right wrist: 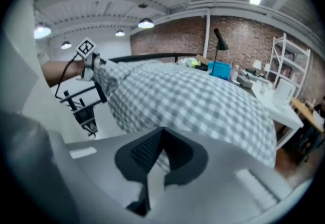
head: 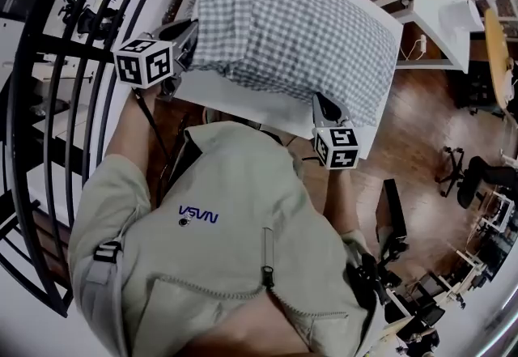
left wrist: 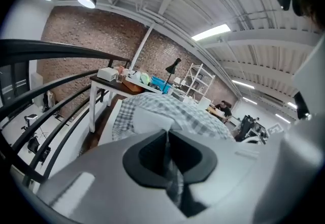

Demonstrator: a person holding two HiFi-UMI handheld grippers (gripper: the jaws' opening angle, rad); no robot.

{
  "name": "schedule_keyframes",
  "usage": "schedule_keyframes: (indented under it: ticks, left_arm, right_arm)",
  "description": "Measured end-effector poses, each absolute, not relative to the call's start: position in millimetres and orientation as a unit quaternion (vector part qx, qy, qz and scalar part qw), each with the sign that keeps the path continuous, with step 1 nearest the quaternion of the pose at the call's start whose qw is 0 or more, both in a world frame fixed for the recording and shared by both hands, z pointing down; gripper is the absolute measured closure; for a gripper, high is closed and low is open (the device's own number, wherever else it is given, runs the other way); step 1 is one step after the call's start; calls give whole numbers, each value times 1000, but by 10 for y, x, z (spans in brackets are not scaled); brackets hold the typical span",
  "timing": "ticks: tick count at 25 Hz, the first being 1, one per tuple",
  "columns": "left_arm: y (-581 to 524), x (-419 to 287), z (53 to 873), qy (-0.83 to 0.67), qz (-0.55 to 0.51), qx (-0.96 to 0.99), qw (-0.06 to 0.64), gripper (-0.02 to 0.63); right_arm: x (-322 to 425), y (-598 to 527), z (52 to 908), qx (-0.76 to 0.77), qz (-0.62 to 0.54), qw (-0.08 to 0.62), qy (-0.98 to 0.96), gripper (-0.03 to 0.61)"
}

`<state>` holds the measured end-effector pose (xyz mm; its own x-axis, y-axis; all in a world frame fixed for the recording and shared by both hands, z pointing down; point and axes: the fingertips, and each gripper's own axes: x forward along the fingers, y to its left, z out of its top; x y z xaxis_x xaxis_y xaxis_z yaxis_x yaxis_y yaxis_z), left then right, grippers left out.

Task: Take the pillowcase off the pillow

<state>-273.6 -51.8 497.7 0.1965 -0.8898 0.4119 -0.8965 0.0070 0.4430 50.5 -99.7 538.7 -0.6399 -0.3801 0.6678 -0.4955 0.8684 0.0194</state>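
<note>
Pillowcase [head: 283, 31], checked and puffed full, lies on the bench [head: 235, 96], straight ahead of both tools. Left hand-held gripper [head: 191, 49] is clamped tight on the cloth's near corner, and right hand-held gripper [head: 322, 107] is pinched closed on the near hem.

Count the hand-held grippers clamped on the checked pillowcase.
2. The left hand-held gripper pinches the pillowcase at its left end; the right hand-held gripper pinches its near edge, towards the right.
</note>
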Motion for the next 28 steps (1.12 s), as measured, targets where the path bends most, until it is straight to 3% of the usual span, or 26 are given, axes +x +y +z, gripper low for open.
schedule_keyframes:
  ticks: [2, 4, 5, 11, 13, 15, 28]
  left_arm:
    - [-508, -2557, 5027, -617, 11, 715, 330, 597]
    - [-508, -2356, 5083, -603, 16, 722, 340, 595]
    - [-509, -2258, 5105, -596, 17, 725, 345, 595]
    - [-576, -1699, 5161, -556, -15, 738, 382, 591]
    - [-607, -1557, 5178, -548, -13, 742, 386, 591]
    - [-586, -1534, 5188, -547, 3, 746, 380, 592]
    - [-518, -1945, 4944, -573, -24, 730, 372, 595]
  right_arm:
    - [86, -847, 5190, 199, 125, 288, -928, 552]
    - [-384, -586, 5047, 134, 150, 255, -946, 446]
    - [-591, -437, 4995, 102, 148, 249, -952, 428]
    - [-1301, 177, 5046, -9, 55, 292, -955, 379]
    - [-1338, 140, 5204, 6, 20, 330, -944, 389]
    - [-1306, 72, 5291, 20, -8, 355, -934, 554]
    - [-980, 42, 5218, -6, -32, 401, -915, 569]
